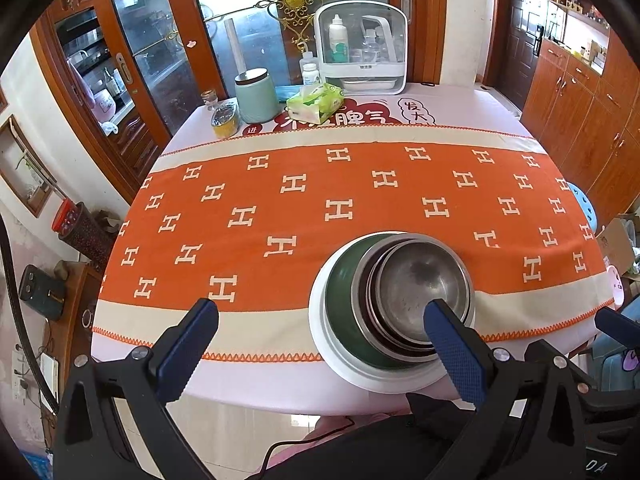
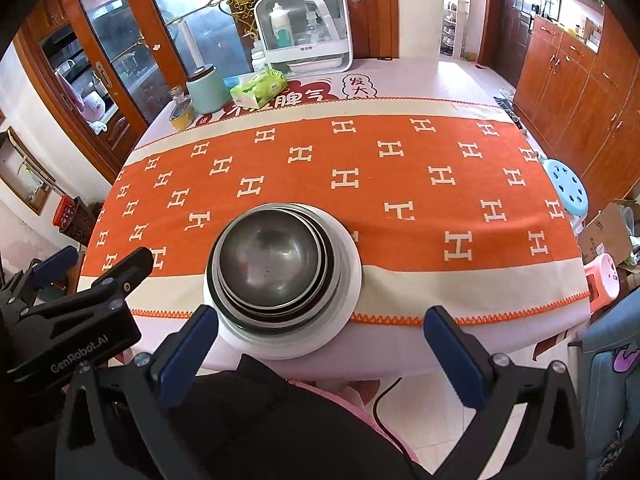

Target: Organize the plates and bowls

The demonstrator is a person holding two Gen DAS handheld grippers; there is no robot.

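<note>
Your nested steel bowls [image 2: 276, 266] sit in a green bowl [image 1: 344, 300] on a white plate [image 2: 348, 308], stacked at the near edge of the orange cloth [image 2: 400, 184]. Your left gripper [image 1: 320, 320] and right gripper [image 2: 320, 328] are spread wide, holding nothing.

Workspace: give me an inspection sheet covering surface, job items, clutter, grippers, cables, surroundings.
Surface: table under an orange H-patterned cloth.
Job's things: steel bowls nested in a green bowl on a white plate, all at the near edge.
Clutter: at the far end, tissue pack, mint canister, yellow tin, white cabinet of bottles.
Grippers: left gripper open, empty; right gripper open, empty.
Cables: black cable hanging below the table edge.
Surroundings: wooden cabinets, blue stool.
</note>
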